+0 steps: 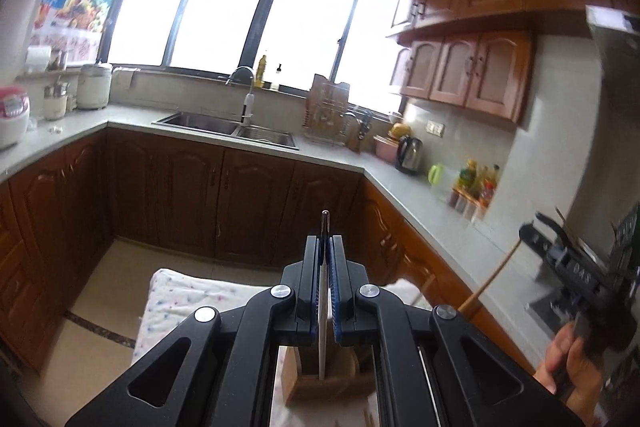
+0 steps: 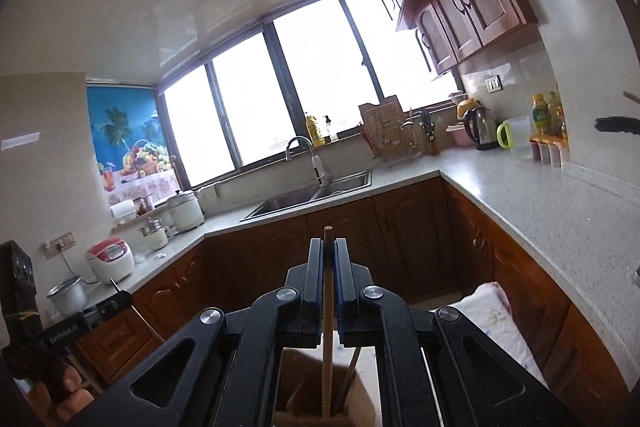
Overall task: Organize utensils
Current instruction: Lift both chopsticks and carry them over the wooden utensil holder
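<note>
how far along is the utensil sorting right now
Midway, it seems. Done: one wooden stick already leans in the wooden holder. In hand: the left gripper is shut on a thin white utensil whose lower end sits in the holder; the right gripper is shut on a wooden chopstick reaching into it. Left: releasing both. Other loose utensils aren't visible.

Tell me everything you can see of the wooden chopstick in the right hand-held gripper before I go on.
The wooden chopstick is a thin, straight, light-brown stick, wood by its look. It stands about upright, clamped between the blue pads of the right hand-held gripper, whose jaws are shut on it. Its blunt top end pokes just above the fingertips. Its lower end reaches down into the wooden holder below, where another stick leans beside it. Whether its tip touches the holder's bottom cannot be seen.
</note>
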{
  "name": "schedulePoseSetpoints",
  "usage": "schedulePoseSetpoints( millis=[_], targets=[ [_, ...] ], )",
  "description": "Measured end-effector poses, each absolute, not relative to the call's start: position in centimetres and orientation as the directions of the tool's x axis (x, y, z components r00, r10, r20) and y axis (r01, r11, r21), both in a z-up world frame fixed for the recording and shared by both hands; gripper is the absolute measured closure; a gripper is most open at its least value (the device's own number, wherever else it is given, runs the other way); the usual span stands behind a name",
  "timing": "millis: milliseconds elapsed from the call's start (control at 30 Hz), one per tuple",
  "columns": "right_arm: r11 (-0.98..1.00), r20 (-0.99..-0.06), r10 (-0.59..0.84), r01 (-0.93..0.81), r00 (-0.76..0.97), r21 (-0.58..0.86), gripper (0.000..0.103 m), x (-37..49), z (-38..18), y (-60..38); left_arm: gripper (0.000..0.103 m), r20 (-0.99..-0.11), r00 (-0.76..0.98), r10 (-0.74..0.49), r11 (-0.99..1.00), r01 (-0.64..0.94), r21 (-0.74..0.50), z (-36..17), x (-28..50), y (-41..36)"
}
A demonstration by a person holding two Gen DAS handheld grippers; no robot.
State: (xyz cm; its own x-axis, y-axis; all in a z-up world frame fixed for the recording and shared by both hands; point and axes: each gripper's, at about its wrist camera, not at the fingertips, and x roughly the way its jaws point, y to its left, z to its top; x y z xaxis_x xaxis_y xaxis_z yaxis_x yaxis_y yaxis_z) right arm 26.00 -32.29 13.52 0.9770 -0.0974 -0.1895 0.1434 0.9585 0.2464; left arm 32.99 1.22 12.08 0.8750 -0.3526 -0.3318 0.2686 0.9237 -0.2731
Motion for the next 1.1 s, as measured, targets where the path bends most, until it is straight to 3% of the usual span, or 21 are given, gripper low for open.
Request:
schedulePoseSetpoints(
  millis=[267,600,1033,1100],
  targets=[
    [0.952,-0.262,-0.096,0.165,0.960,0.257,0.098,29.6,8.1,-33.4,0.100,-0.375,0.867,-0.329,0.915,0.195,-0.354,5.5,37.7,0.0],
    [0.939,-0.330,-0.092,0.192,0.939,0.285,0.098,31.0,3.3,-33.9,0.099,-0.456,0.826,-0.331,0.920,0.173,-0.352,0.4,42.9,-2.5],
    [0.941,-0.354,-0.081,0.188,0.932,0.281,0.098,31.6,3.6,-34.1,0.097,-0.465,0.836,-0.290,0.943,0.167,-0.287,1.2,42.6,-3.3],
    [0.942,-0.360,-0.075,0.185,0.930,0.281,0.092,31.6,3.6,-34.2,0.097,-0.471,0.834,-0.288,0.945,0.167,-0.281,1.3,42.5,-3.4]
  ],
)
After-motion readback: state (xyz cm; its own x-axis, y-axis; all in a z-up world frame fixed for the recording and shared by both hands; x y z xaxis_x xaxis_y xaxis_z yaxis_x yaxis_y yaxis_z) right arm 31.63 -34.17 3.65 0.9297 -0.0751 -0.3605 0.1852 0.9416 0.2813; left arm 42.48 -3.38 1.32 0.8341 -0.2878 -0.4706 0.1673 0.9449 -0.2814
